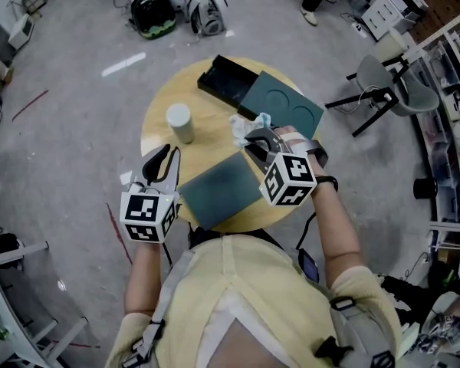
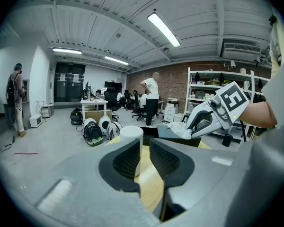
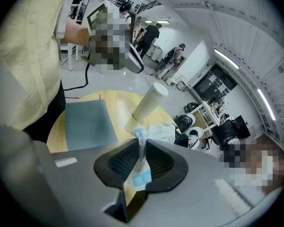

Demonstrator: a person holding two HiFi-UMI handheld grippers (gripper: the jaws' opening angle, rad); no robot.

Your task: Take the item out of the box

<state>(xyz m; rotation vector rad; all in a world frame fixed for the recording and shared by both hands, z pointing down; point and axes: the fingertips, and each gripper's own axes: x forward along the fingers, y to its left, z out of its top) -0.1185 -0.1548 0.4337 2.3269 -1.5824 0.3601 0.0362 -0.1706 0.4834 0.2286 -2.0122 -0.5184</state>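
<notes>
- The right tongs (image 3: 141, 149) are clamped on the packet (image 3: 157, 132). Their ribbed dark pads pinch one thin edge, and the crumpled bulk sticks out past the tips.
- The left tongs (image 2: 146, 159) stand narrowly apart with nothing between them. In the head view they hover at the lower-left rim of the bench (image 1: 207, 136).
- The packet, the task's item, is already out of the box (image 1: 218, 79). It hangs over the middle right of the bench, just below the green panel (image 1: 280, 107) in the head view.
- Risk: the packet looks like thin, slick, crinkled clear film with a small blue-printed label. Gripped only by an edge, it could slide out or tear if swung fast.
- Risk: the loose bulk dangles. A low sweep toward the left of the frame could brush the cup (image 1: 180, 123), which is a tall, narrow white cylinder and probably easy to tip.
- Risk: if released too high, so light a packet may flutter off the bench's round rim.
- The box is black, shallow, rectangular and rigid, and sits at the upper centre of the head view.
- The green panel, likely its lid or insert, is matte with two round recesses and lies against the box.
- The grey-green sheet (image 1: 218, 192) is flat, matte and roughly square, at the lower centre of the bench.
- The bench is pale, smooth wood.
</notes>
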